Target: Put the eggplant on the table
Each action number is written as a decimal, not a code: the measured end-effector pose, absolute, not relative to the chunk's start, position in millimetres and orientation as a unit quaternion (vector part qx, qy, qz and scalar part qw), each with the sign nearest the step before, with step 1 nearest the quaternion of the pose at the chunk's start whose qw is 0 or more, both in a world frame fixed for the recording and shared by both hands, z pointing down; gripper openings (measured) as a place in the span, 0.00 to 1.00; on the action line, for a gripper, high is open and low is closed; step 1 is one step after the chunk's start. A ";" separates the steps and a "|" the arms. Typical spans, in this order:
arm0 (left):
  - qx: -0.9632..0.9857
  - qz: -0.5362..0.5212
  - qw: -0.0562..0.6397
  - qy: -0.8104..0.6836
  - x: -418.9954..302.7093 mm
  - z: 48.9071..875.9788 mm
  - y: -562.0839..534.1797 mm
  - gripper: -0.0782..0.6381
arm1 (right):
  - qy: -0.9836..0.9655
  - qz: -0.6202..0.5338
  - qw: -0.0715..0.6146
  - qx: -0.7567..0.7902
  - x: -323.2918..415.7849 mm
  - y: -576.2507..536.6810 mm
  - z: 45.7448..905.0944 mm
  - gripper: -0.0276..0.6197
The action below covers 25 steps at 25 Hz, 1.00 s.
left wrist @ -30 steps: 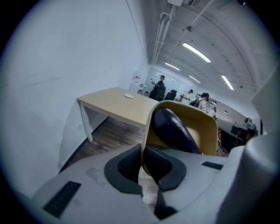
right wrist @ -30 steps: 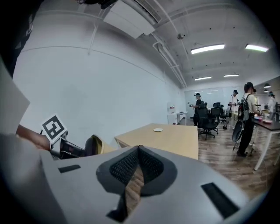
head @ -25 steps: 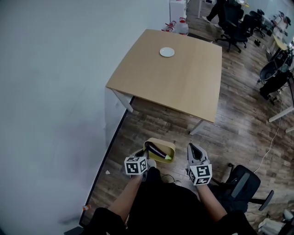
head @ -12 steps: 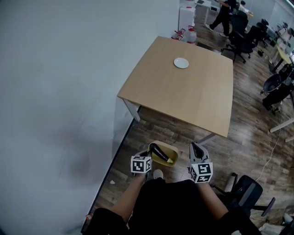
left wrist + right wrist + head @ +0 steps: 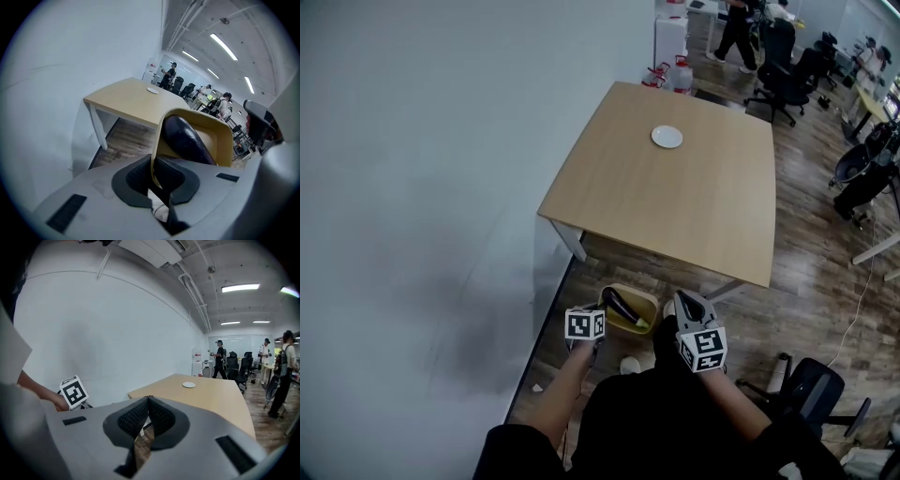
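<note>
A dark purple eggplant lies in a yellow container. My left gripper is shut on the container's thin near rim and holds it above the wooden floor. My right gripper is beside the container on its right, shut with nothing between its pads. The light wooden table stands just ahead. A small white plate sits towards its far end.
A white wall runs along the left. A black office chair stands at my lower right. More chairs, water bottles and people are beyond the table. The table's legs are near the container.
Both grippers and the held container have moved forward towards the table's near edge. The eggplant still lies in the container, and both grippers have stayed shut.
</note>
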<state>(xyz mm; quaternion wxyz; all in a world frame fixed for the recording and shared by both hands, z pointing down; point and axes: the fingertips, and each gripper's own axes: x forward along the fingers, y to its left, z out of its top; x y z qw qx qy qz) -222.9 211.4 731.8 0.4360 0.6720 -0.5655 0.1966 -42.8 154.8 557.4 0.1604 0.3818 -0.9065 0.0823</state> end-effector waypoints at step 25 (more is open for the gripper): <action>0.627 0.315 0.469 -0.536 -272.1 751.9 -59.7 0.14 | -0.913 0.125 0.134 0.364 -72.6 -123.9 571.2 0.14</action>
